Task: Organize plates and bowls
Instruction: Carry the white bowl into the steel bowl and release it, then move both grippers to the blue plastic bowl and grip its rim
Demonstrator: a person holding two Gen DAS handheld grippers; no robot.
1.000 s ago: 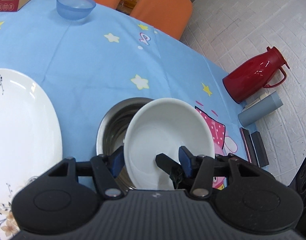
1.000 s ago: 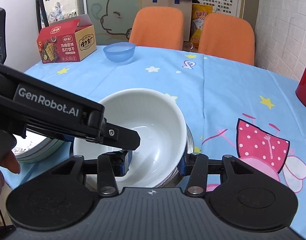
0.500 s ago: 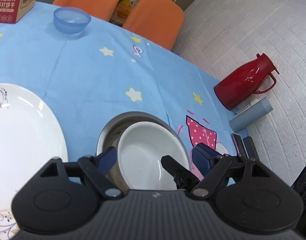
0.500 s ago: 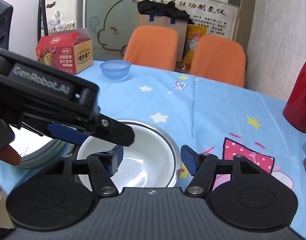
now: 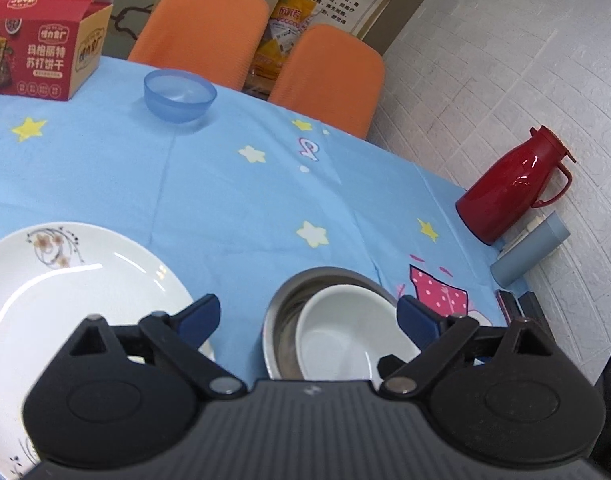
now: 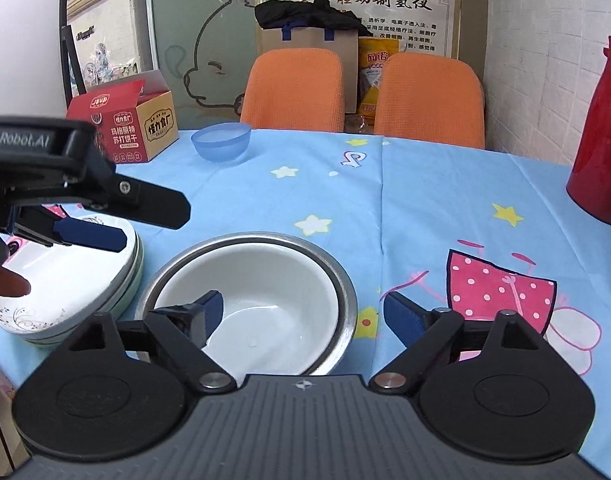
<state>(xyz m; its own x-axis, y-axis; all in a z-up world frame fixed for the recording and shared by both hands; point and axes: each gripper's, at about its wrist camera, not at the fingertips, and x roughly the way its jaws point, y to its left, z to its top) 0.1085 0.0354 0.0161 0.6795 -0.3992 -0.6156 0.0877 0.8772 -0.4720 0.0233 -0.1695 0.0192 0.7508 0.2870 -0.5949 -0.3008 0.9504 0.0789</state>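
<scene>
A white bowl [image 6: 261,280] sits nested inside a steel bowl [image 6: 339,276] on the blue tablecloth. My right gripper [image 6: 305,316] is open just above the near rim; its left fingertip hangs over the bowl's inside without touching it. My left gripper [image 6: 145,224] is off to the left above a stack of white flowered plates [image 6: 65,296], its jaws opening with nothing between them. In the left wrist view the left gripper [image 5: 309,318] frames the white bowl [image 5: 345,344] and steel bowl [image 5: 289,300] from above, with the top plate [image 5: 65,300] on the left. A blue plastic bowl [image 6: 221,142] stands at the far side.
A red cracker box [image 6: 133,128] stands at the back left. A red thermos [image 5: 513,188] and a grey cup [image 5: 529,252] stand at the table's right edge by the wall. Two orange chairs [image 6: 297,88] are behind the table. A person's finger [image 6: 9,286] shows at left.
Both grippers opened and let go of the white bowl, which went from tilted to lying flat in the steel bowl. The left gripper drew back and up toward the plates.
</scene>
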